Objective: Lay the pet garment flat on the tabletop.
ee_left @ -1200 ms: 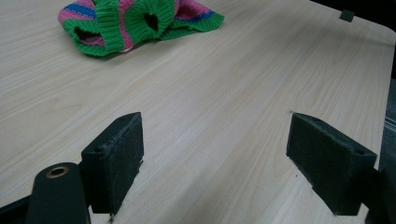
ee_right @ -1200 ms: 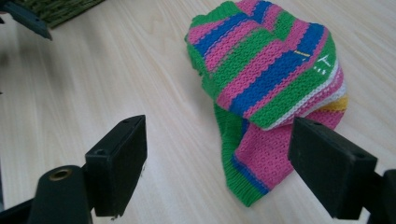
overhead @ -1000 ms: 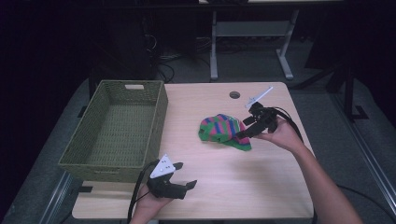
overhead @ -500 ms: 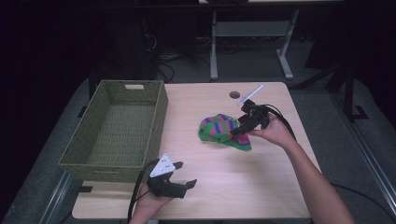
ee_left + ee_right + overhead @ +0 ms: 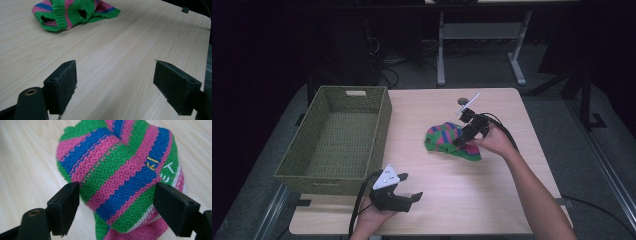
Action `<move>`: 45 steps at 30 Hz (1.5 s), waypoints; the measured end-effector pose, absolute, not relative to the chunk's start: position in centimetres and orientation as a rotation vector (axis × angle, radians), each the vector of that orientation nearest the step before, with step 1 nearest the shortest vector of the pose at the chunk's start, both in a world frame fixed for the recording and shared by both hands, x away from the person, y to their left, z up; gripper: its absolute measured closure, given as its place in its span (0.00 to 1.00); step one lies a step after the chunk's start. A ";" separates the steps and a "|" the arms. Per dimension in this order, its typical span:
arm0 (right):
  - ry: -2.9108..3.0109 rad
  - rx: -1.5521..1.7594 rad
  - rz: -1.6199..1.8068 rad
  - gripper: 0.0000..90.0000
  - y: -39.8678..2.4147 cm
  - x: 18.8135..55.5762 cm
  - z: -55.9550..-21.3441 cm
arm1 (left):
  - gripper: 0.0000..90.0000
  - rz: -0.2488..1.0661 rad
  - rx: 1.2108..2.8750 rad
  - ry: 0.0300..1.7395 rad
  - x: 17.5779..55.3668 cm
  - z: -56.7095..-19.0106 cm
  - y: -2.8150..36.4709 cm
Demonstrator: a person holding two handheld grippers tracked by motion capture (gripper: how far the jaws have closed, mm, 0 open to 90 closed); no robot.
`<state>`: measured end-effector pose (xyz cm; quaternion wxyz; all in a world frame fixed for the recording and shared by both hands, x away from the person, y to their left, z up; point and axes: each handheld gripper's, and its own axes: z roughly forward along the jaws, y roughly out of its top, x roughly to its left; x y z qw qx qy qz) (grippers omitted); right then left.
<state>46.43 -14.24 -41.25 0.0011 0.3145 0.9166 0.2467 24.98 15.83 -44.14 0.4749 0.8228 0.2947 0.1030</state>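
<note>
Diagonally across the table lies the striped knit garment (image 5: pixel 447 140), straddled by the spread right gripper (image 5: pixel 460 140).

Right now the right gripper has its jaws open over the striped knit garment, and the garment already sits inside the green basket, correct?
Not quite. The striped knit garment lies on the table, beside the green basket, as the high view shows. The right gripper does have its jaws open over it.

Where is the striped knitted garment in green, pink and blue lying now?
In the high view the striped knitted garment lies on the wooden table, right of the green woven basket; the right gripper is over it, jaws open.
</note>
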 end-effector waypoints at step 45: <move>2.800 1.230 0.532 0.64 -12.0 47.5 -44.2 | 0.21 0.258 2.019 0.714 25.0 -44.1 15.8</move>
